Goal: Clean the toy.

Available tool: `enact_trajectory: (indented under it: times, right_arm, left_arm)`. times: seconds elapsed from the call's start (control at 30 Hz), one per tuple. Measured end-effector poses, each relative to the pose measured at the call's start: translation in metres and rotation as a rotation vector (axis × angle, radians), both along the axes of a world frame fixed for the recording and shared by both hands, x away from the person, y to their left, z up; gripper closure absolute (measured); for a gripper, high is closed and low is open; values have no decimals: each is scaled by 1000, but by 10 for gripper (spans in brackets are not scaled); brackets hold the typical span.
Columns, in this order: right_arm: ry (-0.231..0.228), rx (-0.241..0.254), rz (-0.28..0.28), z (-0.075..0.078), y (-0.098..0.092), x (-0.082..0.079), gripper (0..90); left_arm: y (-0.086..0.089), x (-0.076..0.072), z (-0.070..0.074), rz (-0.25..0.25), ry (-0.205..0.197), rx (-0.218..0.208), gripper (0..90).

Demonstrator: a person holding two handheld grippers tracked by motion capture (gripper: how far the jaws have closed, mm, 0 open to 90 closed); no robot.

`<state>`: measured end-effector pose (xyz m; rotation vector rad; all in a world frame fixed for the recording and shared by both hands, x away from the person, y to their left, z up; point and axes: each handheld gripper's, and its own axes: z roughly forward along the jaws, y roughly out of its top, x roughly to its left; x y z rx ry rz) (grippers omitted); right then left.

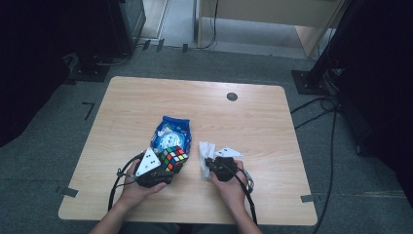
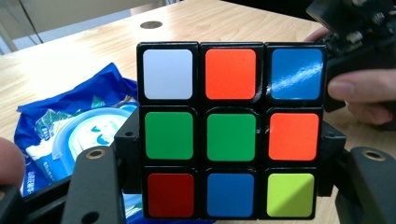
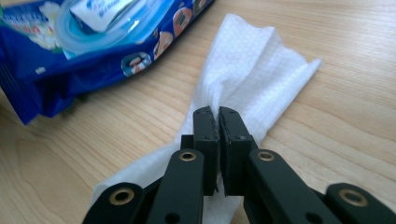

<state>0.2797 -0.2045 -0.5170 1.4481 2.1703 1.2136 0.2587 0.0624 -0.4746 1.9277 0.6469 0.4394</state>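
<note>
A Rubik's cube (image 1: 173, 158) sits between the jaws of my left gripper (image 1: 170, 166), which is shut on its sides; in the left gripper view the cube (image 2: 231, 130) faces the camera with mixed colours. My right gripper (image 3: 218, 114) is shut on a crumpled white wipe (image 3: 252, 70) lying on the wooden table (image 1: 146, 97). From above, that wipe (image 1: 205, 155) lies just right of the cube, with the right gripper (image 1: 210, 165) at its near end. A blue wipes packet (image 1: 171, 132) lies flat just beyond the cube.
A small dark round disc (image 1: 232, 96) sits in the tabletop at the back right. Black cables trail from both grippers toward the table's front edge. The person's right hand (image 2: 359, 91) shows at the right of the left gripper view.
</note>
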Motion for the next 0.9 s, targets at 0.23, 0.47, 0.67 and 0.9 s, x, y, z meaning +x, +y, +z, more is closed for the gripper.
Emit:
enact_trajectory:
  times: [0.23,0.47,0.67,0.9]
  right_arm:
    - [-168,294,81,49,6,-21,885]
    - [-124,407,130,52,17,-26,884]
    - [-107,497,230,63,28,-34,884]
    - [-91,483,240,69,28,-37,881]
  left_arm:
    - [-13,-7,-5,-69,-14,36,338]
    - [-25,-15,-8,-119,-27,67,338]
    - [-26,-14,-9,-105,-26,77,338]
    - [-9,-8,-3,-70,-38,29,339]
